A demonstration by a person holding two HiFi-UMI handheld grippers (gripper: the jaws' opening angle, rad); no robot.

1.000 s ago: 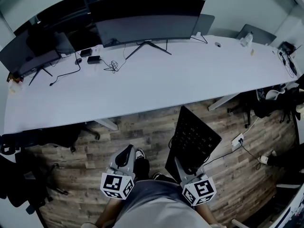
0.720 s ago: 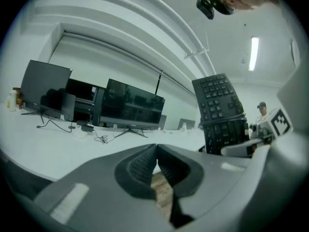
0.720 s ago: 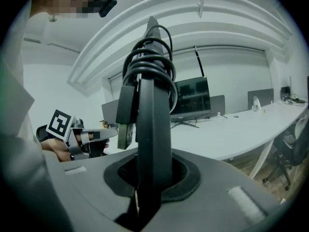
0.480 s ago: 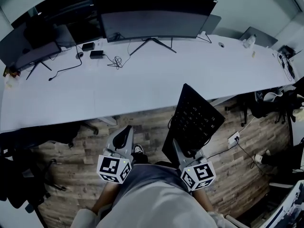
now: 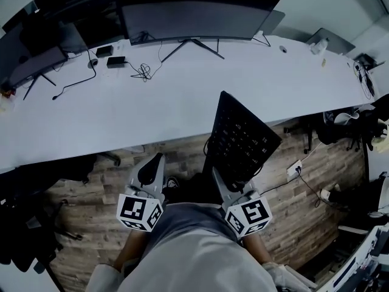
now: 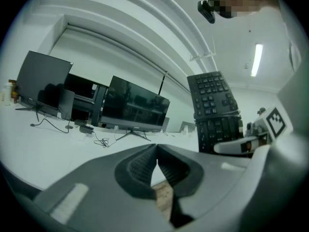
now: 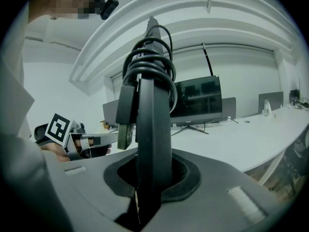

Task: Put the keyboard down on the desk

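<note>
A black keyboard (image 5: 240,140) stands on end in my right gripper (image 5: 231,190), which is shut on its lower edge. Its top end overlaps the front edge of the long white desk (image 5: 152,108). In the right gripper view the keyboard (image 7: 153,144) shows edge-on between the jaws, with its cable coiled round the upper part. My left gripper (image 5: 151,172) hangs to the left over the wooden floor, jaws shut and nothing between them. The left gripper view shows the keyboard (image 6: 215,110) at the right, keys facing the camera.
A wide dark monitor (image 5: 188,17) stands at the back of the desk, a second monitor (image 5: 33,56) at the far left. Black cables and a small box (image 5: 115,61) lie near them. A power strip (image 5: 294,169) and bags lie on the floor at the right.
The keyboard and both grippers have come closer to the desk. The keyboard's top end now overlaps the desk's front edge.
</note>
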